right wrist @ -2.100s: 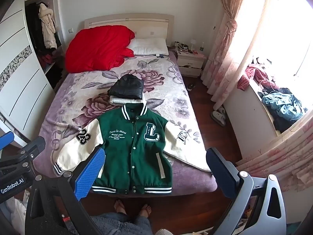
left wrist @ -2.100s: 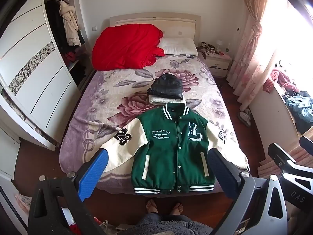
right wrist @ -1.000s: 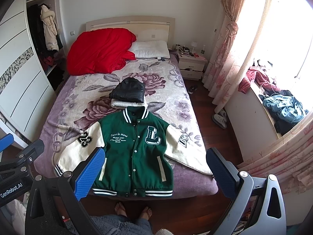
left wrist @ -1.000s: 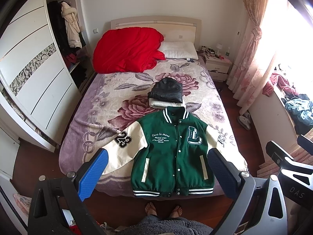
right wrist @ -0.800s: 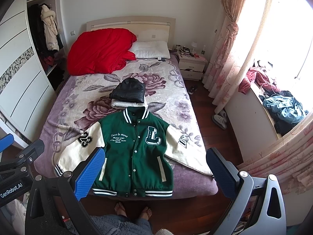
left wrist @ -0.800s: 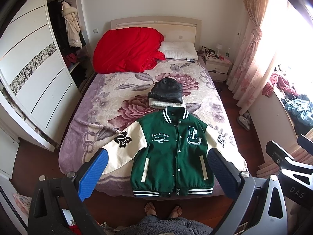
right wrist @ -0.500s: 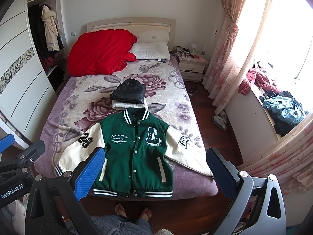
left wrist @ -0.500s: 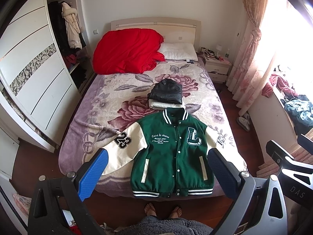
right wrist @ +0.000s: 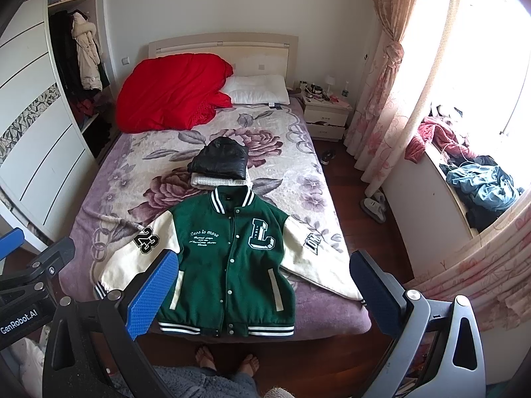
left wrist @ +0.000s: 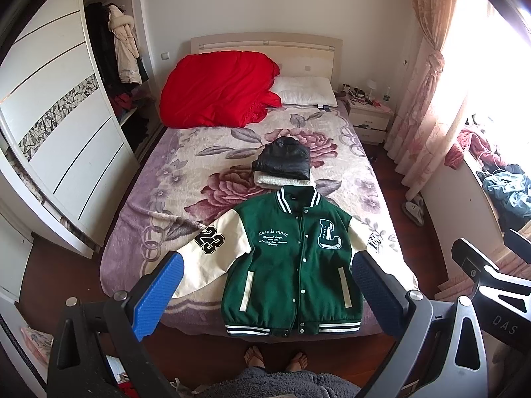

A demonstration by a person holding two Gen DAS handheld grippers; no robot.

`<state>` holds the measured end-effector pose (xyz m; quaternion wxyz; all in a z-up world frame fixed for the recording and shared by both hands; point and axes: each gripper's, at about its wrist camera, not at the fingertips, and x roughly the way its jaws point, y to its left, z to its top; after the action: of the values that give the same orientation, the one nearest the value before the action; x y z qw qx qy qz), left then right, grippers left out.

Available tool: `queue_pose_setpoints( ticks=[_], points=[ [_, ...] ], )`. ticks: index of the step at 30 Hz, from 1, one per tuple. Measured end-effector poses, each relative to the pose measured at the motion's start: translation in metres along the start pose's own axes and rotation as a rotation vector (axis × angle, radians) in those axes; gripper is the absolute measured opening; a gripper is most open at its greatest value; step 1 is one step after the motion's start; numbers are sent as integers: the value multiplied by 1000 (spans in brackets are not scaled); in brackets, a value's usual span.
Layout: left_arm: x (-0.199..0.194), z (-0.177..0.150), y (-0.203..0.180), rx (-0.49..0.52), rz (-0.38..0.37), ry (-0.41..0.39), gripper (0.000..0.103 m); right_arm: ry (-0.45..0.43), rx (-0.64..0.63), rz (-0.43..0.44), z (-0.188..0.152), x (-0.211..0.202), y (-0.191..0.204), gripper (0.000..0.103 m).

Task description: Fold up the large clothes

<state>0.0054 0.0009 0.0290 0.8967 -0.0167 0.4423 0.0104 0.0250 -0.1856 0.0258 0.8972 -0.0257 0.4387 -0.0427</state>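
Note:
A green varsity jacket with cream sleeves lies face up and spread flat at the foot of the bed, collar away from me; it also shows in the right wrist view. My left gripper is open and empty, held high above the jacket's lower half. My right gripper is open and empty, also held high over the jacket's hem. Neither touches the cloth.
A stack of folded clothes, black on white, sits just beyond the jacket's collar. A red duvet and a pillow lie at the bed's head. A wardrobe stands left, a nightstand and curtains right. Bare feet stand below the bed's foot.
Both cameras have drifted slightly upward and back, so the jacket sits a little lower in view. The jacket has not moved and both grippers stay open.

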Motion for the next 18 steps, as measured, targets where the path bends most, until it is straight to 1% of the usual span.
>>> queue_pose_setpoints(
  ticks=[5, 18],
  points=[
    [-1, 1, 1, 1, 1, -4, 103, -5, -3, 4, 7, -3, 4, 103],
    [-1, 1, 3, 0, -2, -6, 103, -8, -1, 4, 5, -3, 4, 103]
  ],
)
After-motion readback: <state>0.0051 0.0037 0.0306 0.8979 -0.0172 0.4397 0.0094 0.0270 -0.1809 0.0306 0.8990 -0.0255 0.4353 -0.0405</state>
